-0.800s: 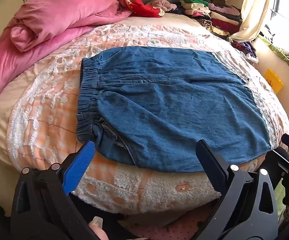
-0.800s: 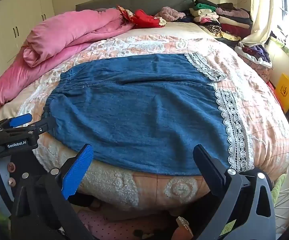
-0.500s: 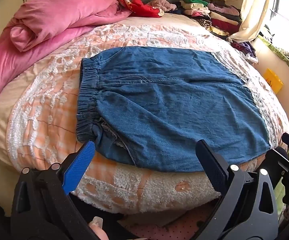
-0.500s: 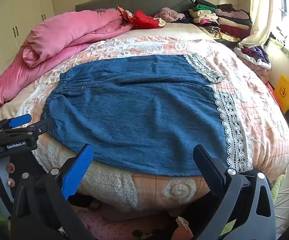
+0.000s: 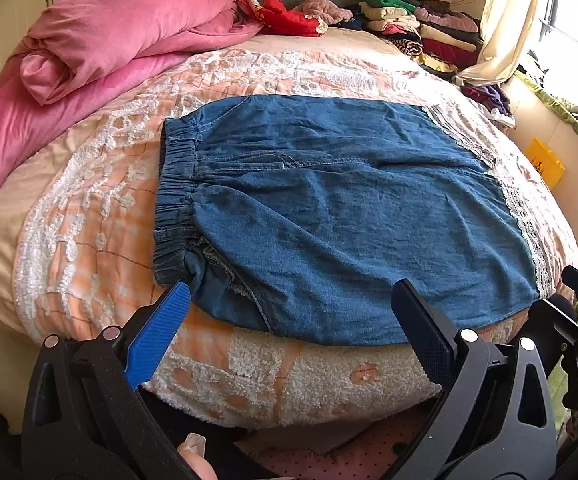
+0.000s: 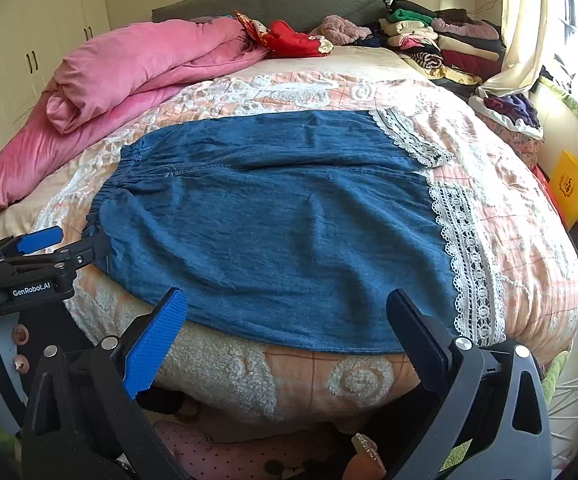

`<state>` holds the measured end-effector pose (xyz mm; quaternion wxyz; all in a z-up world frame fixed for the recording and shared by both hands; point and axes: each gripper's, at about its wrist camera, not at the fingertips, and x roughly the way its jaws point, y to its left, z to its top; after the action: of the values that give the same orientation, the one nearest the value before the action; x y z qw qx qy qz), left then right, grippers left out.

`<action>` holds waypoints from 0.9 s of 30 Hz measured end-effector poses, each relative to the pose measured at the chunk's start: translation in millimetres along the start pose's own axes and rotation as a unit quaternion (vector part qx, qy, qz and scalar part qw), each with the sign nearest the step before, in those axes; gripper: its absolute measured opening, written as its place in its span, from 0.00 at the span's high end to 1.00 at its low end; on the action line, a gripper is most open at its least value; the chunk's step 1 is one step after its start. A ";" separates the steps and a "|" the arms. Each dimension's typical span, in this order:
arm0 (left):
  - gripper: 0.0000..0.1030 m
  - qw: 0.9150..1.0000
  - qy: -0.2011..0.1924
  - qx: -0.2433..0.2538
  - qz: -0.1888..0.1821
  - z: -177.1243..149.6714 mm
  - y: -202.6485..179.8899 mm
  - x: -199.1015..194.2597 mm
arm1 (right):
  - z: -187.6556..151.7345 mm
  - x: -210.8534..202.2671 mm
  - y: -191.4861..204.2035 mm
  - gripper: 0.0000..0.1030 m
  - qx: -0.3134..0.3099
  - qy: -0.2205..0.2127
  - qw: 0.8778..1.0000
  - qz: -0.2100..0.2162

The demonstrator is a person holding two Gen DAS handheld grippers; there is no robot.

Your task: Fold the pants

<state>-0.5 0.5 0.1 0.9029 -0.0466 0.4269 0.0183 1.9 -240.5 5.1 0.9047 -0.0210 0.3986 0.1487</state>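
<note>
Bed (image 5: 89, 216) is covered by a peach lace quilt; pink duvet (image 5: 101, 36) is bunched at far left, folded clothes stack (image 6: 441, 40) at far right. Denim pants (image 5: 341, 216) are spread flat mid-bed, elastic waistband left, lace hems right, near edge overhanging the bed front. Left claw (image 5: 289, 320) and right claw (image 6: 285, 320) are held fully spread just short of that edge, nothing gripped.
</note>
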 end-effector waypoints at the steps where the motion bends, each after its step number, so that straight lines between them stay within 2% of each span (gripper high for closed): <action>1: 0.08 1.000 0.000 0.000 0.000 0.0 0.0 0.0 | -0.2 -0.2 -0.2 0.04 0.001 0.000 1.000 0.000; 27: 0.08 1.000 -0.002 0.001 0.001 -0.3 0.1 -0.2 | 0.2 0.8 -1.0 0.04 0.004 0.000 1.000 0.000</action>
<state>-0.8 0.5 0.1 0.9036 -0.0457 0.4255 0.0186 2.8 -241.3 4.6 0.9048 -0.0179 0.3993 0.1471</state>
